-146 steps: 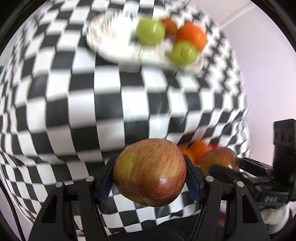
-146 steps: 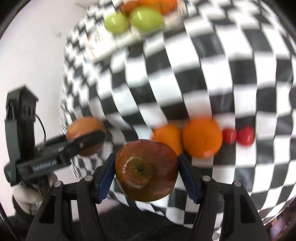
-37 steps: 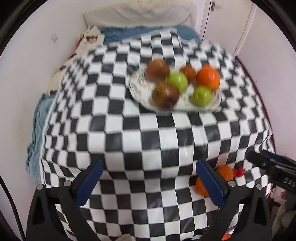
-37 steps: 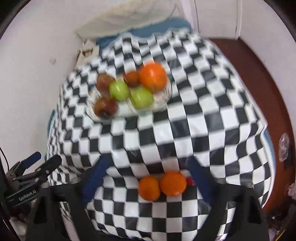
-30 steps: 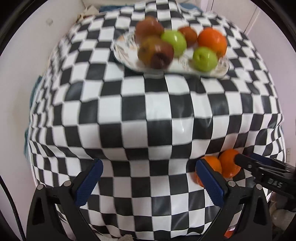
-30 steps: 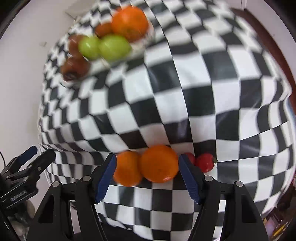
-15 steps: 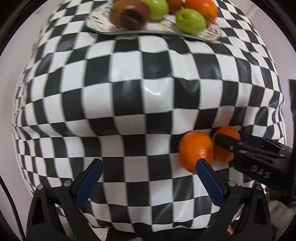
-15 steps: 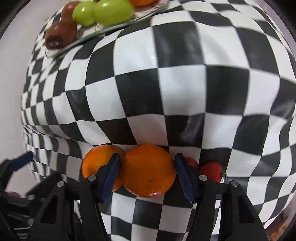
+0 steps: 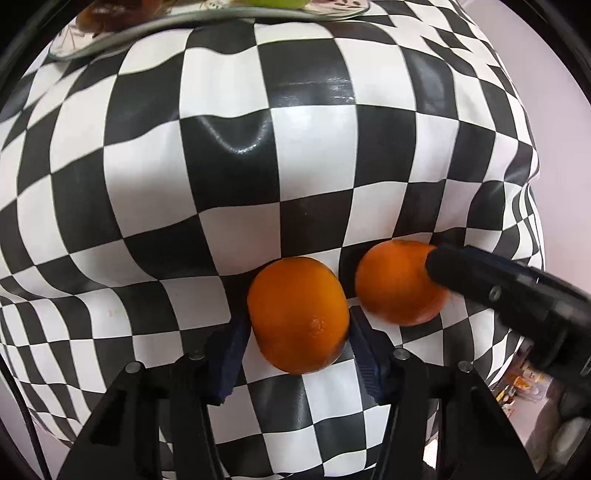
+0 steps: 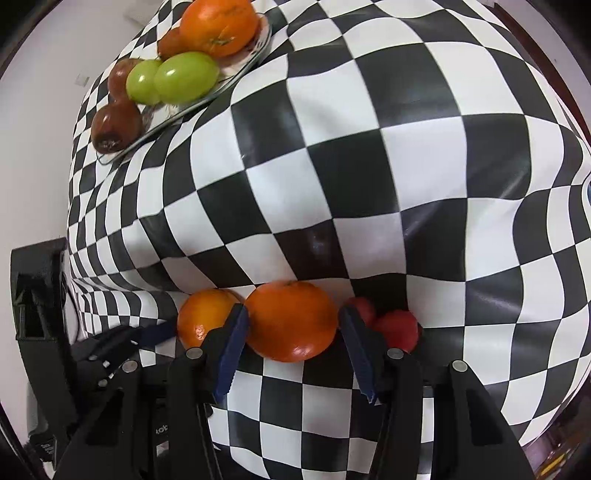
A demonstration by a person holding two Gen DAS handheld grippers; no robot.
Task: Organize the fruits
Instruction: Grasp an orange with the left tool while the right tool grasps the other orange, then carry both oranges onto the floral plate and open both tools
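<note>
Left orange: sits between the blue pads of the left gripper, low on the checkered cloth. It looks slightly taller than wide in the left wrist view, its long axis running away from the claw toward the plate; a dimpled end faces the camera near the bottom right of the fruit.
Left gripper: jaws have just been closing around this orange. The right pad touches the fruit's lower side; the left pad stands just beside it, and whether it presses cannot be told.
Right orange: lies between the pads of the right gripper, wider than tall, its long axis running across from pad to pad. A small nub at its top points away from the claw.
Right gripper: jaws have just been closing; both pads sit against the fruit's sides, partly open around it.
Oranges to each other: side by side, just apart in the left wrist view. The left one shows beyond the right claw's left finger.
Red fruits: two small ones just outside the right claw's right pad, one half hidden behind it.
Plate: well ahead of both claws, up and left of the right one, holding a large orange, two green fruits and dark red-brown fruits.
</note>
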